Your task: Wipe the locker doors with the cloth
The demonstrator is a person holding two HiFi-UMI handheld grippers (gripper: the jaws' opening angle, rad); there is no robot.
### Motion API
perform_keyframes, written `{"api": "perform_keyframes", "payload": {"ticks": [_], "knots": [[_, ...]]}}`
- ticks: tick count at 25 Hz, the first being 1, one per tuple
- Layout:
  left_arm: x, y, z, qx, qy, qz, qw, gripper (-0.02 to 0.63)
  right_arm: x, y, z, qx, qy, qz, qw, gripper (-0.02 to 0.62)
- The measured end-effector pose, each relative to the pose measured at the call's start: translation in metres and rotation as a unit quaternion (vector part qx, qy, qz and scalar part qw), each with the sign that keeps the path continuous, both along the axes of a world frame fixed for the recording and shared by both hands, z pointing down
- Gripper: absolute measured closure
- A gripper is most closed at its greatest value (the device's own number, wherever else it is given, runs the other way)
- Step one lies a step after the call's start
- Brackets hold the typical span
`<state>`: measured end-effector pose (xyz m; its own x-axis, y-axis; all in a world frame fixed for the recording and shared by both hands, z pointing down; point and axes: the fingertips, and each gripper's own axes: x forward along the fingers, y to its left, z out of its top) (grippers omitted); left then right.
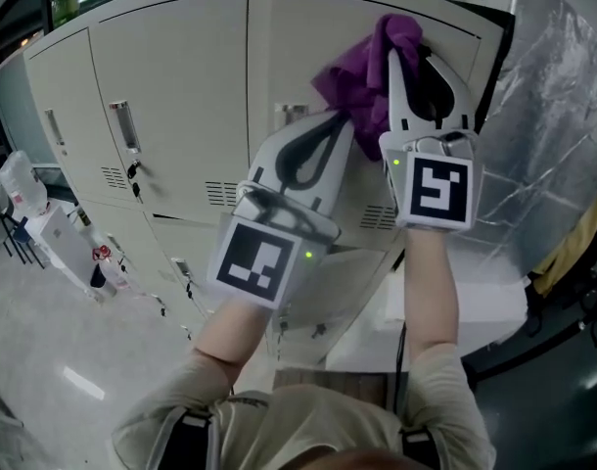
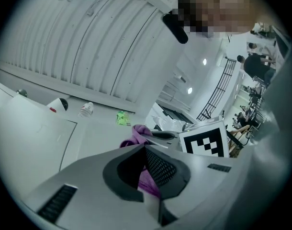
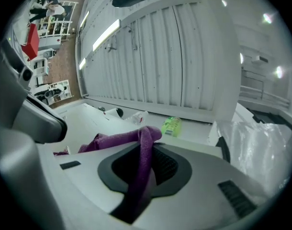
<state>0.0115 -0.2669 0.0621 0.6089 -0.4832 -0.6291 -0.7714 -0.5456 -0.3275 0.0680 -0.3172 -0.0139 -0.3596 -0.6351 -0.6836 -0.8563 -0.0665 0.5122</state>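
I had the left gripper [image 1: 340, 125] and right gripper [image 1: 413, 62] both clamped on the purple cloth [image 1: 362, 84], pressed near the top edge of a locker door [image 1: 308, 27], seemingly to spread it for wiping.

Soft purple cloth [image 1: 362, 81], smooth painted metal locker doors [image 1: 171, 96], crinkled foil [image 1: 548, 125]

We find the left locker doors [image 1: 171, 96] free for a pass; only a handle [image 1: 123, 125] juts out. Crinkled foil [image 1: 553, 125] blocks the right, just beside the right gripper [image 1: 413, 52]. The left gripper [image 1: 340, 120] crowds it closely. A green bottle [image 3: 171, 126] occupies the locker top.
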Motion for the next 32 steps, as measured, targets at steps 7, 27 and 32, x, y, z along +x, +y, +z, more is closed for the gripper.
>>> {"api": "perform_keyframes", "payload": {"ticks": [7,27,32], "knots": [[0.044,-0.004,0.005,-0.009,-0.014,0.045,0.9989,0.605,0.062,0.003,0.001,0.002,-0.02,0.07,0.997,0.543],[-0.042,0.0,0.031,-0.038,0.0,-0.062,0.9974,0.606,-0.085,0.046,0.042,0.032,0.058,-0.044,0.997,0.543],[-0.069,-0.014,0.05,-0.07,-0.001,-0.095,0.993,0.606,-0.117,0.022,0.071,-0.004,0.073,-0.055,0.996,0.543]]}}
